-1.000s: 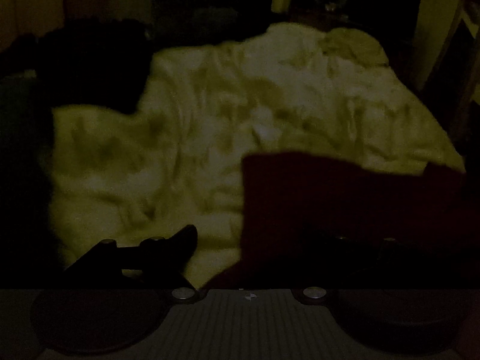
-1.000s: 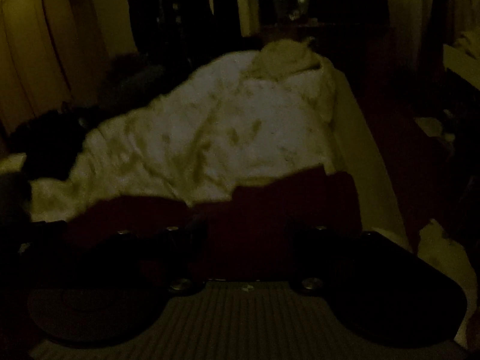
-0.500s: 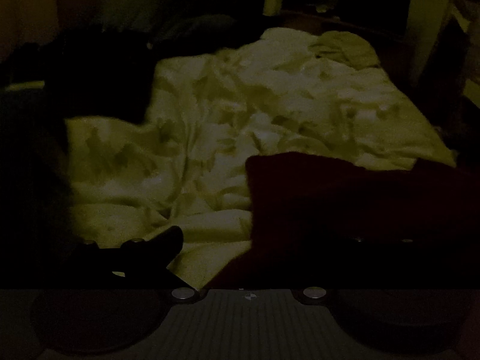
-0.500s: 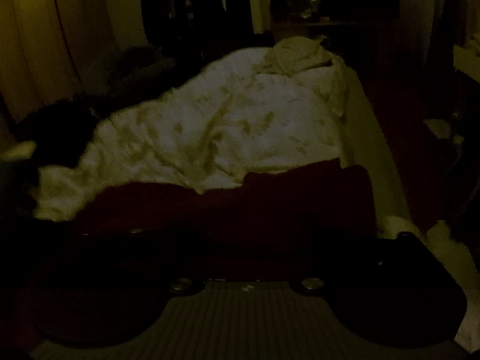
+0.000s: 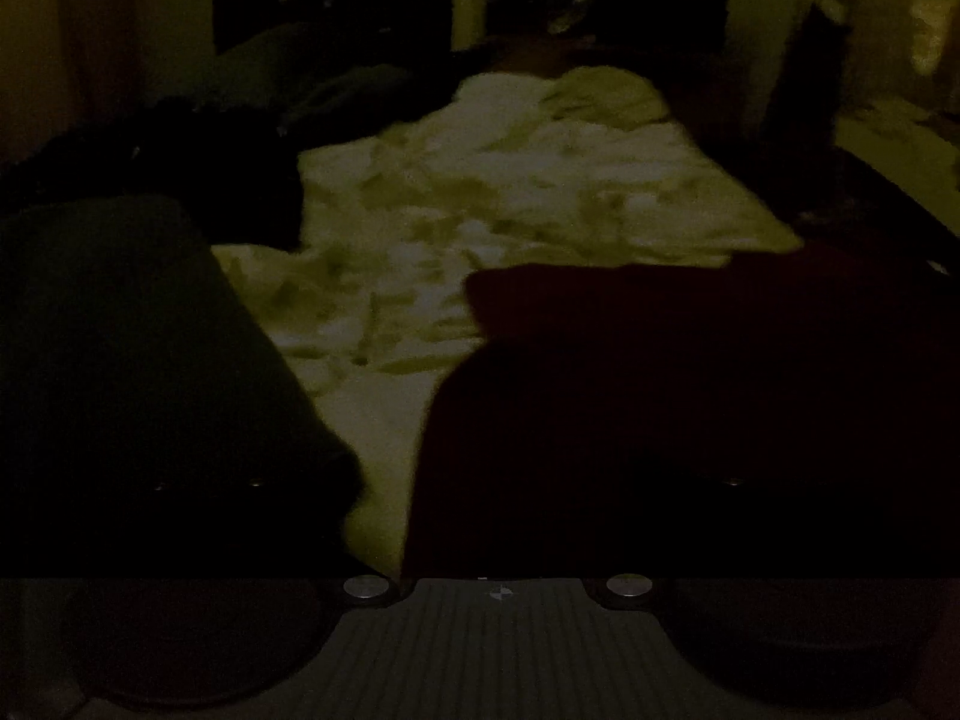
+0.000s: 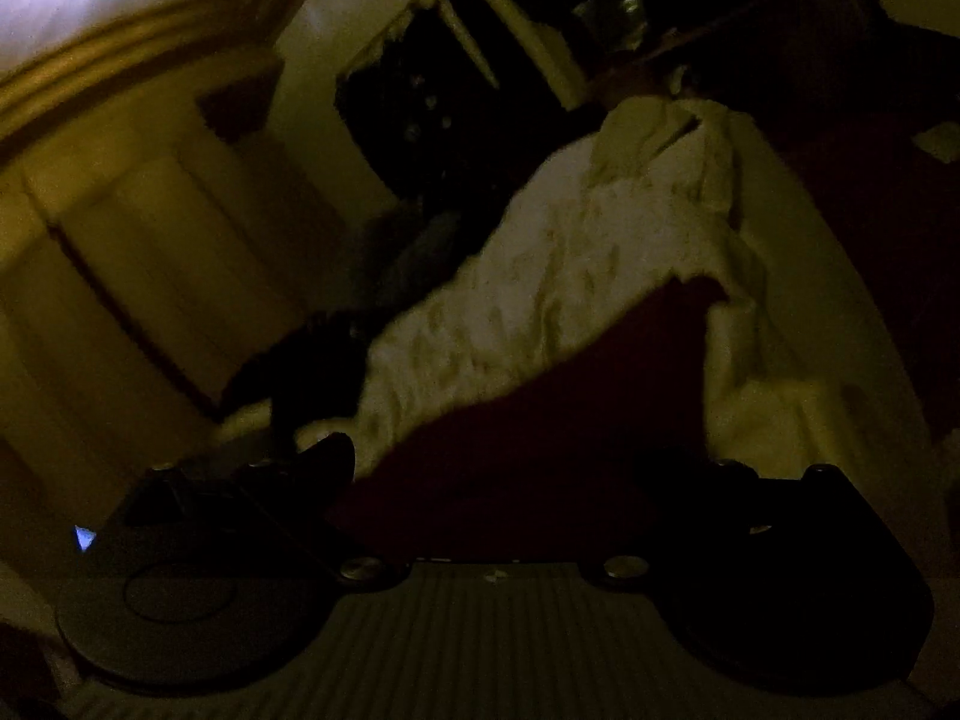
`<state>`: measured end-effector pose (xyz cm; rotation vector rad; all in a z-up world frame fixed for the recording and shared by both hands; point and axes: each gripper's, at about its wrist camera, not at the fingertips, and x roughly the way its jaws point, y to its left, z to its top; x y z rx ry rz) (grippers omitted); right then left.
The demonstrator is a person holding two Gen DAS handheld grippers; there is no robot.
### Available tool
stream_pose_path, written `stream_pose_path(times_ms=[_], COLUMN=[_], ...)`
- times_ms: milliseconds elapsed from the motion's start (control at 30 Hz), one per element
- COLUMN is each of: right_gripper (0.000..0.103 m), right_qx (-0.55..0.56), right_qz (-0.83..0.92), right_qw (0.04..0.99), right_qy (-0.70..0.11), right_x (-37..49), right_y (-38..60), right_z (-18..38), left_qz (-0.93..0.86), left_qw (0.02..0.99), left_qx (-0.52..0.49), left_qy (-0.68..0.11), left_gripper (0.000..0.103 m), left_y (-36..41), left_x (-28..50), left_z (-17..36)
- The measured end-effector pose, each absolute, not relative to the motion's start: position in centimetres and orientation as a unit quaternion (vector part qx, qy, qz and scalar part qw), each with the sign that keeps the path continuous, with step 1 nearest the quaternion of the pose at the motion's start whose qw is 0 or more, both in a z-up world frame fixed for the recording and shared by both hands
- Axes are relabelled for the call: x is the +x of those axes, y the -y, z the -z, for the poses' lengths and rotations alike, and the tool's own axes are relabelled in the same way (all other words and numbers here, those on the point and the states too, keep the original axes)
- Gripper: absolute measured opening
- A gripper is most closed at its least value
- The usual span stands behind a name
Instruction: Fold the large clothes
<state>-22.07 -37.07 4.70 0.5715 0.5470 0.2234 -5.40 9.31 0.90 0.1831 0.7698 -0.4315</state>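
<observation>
The room is very dim, so I go by shapes. At the left edge of the bed a dark green folded cloth [image 5: 132,348] lies over the pale, rumpled bedspread [image 5: 510,192], with a heap of black clothes [image 5: 198,162] behind it toward the bed's far left corner. My left claw [image 5: 498,480] points down at the near edge of the bed; its fingers are lost in shadow against the dark fabric, and I cannot tell whether it is open, closed or gripping anything. To the right of a bare strip of bedspread, the dark red garment [image 5: 690,372] covers the near right part of the bed, reaching up to that claw's right side.

From my right claw [image 6: 528,468] the view is tilted. Its left finger [image 6: 324,456] stands clear against the bedspread [image 6: 600,276], the right one sits far off at the other side, so the jaws are spread wide. The red garment [image 6: 570,396] lies between and ahead of them along the near edge of the bed, not pinched by the pads. Pale cabinet doors [image 6: 120,276] stand beyond the bed's left edge.
</observation>
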Motion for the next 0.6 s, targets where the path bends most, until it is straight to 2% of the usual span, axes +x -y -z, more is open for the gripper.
stream_pose_path(times_ms=[167, 233, 400, 600], right_gripper=[0.098, 0.094, 0.087, 0.086], right_qx=[0.206, 0.193, 0.240, 0.243], right_qz=[-0.130, -0.131, -0.126, -0.124], right_qw=[0.914, 0.916, 0.911, 0.908], right_qy=[-0.323, -0.326, -0.312, -0.319], right_x=[-26.1, -27.6, -29.3, -29.3], right_y=[33.0, 32.3, 33.1, 33.3], right_z=[-3.3, -2.8, -2.3, -2.4], left_qz=[0.219, 0.226, 0.243, 0.212], left_qw=[0.891, 0.885, 0.858, 0.868], left_qx=[0.103, 0.082, 0.000, 0.022], left_qy=[-0.383, -0.398, -0.452, -0.449], left_gripper=[0.103, 0.103, 0.103, 0.103], left_y=[-12.9, -14.3, -16.7, -16.4], left_x=[-8.9, -9.8, -10.9, -11.5], left_z=[-1.0, -0.9, 0.7, 1.5])
